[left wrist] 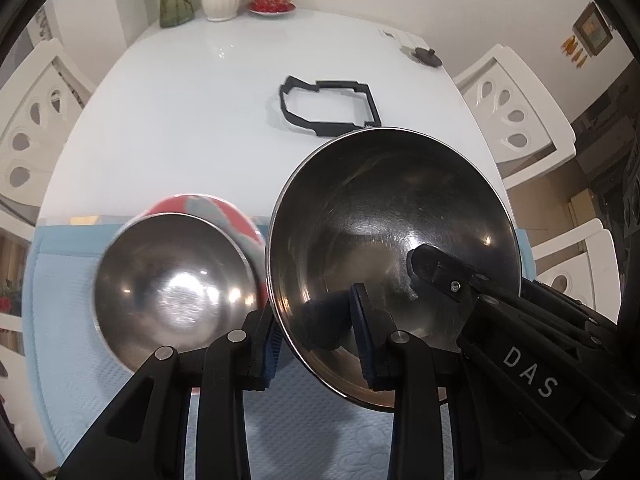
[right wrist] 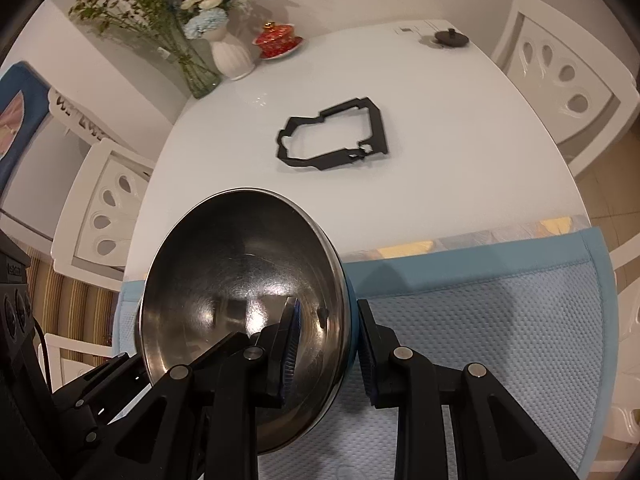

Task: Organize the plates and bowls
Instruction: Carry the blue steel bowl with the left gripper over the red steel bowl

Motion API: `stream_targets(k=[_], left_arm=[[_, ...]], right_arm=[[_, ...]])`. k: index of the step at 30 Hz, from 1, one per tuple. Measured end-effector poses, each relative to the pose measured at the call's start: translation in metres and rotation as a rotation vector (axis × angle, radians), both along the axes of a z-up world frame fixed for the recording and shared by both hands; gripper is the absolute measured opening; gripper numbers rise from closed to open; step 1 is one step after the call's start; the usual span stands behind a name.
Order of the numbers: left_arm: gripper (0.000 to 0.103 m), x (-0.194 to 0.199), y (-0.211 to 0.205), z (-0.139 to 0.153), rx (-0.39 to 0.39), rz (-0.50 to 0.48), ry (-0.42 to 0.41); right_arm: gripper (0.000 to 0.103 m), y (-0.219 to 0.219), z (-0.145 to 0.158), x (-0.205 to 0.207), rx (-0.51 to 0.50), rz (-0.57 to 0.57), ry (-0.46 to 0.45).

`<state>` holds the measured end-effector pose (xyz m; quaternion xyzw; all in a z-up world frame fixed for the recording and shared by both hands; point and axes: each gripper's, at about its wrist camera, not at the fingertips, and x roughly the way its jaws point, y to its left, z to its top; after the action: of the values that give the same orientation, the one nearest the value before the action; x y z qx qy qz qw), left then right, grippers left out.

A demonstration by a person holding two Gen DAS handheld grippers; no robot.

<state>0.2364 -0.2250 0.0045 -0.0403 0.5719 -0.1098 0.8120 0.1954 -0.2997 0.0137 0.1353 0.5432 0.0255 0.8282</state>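
Note:
A large steel bowl (left wrist: 392, 248) is held tilted above the blue mat (left wrist: 72, 312). My left gripper (left wrist: 316, 344) is shut on its left rim, one pad inside and one outside. My right gripper (right wrist: 326, 344) is shut on its right rim; the bowl (right wrist: 240, 300) fills that view's lower left. The right gripper's fingers (left wrist: 440, 276) show reaching into the bowl in the left wrist view. A smaller steel bowl (left wrist: 172, 292) with a red and grey patterned outside sits on the mat to the left, blurred.
A black frame-shaped object (right wrist: 332, 136) lies mid-table on the white table (right wrist: 440, 160). A glass vase (right wrist: 196, 68), a white vase (right wrist: 232, 56), a red lidded cup on a saucer (right wrist: 278, 40) and a small black lid (right wrist: 451, 37) stand at the far edge. White chairs (right wrist: 560, 76) surround the table.

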Motion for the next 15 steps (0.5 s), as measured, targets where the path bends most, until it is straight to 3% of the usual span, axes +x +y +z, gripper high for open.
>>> stream_targets(k=[15], left_arm=[[0.029, -0.008, 0.053, 0.016, 0.005, 0.051, -0.029]], right_arm=[[0.026, 0.058, 0.014, 0.002, 0.009, 0.047, -0.024]])
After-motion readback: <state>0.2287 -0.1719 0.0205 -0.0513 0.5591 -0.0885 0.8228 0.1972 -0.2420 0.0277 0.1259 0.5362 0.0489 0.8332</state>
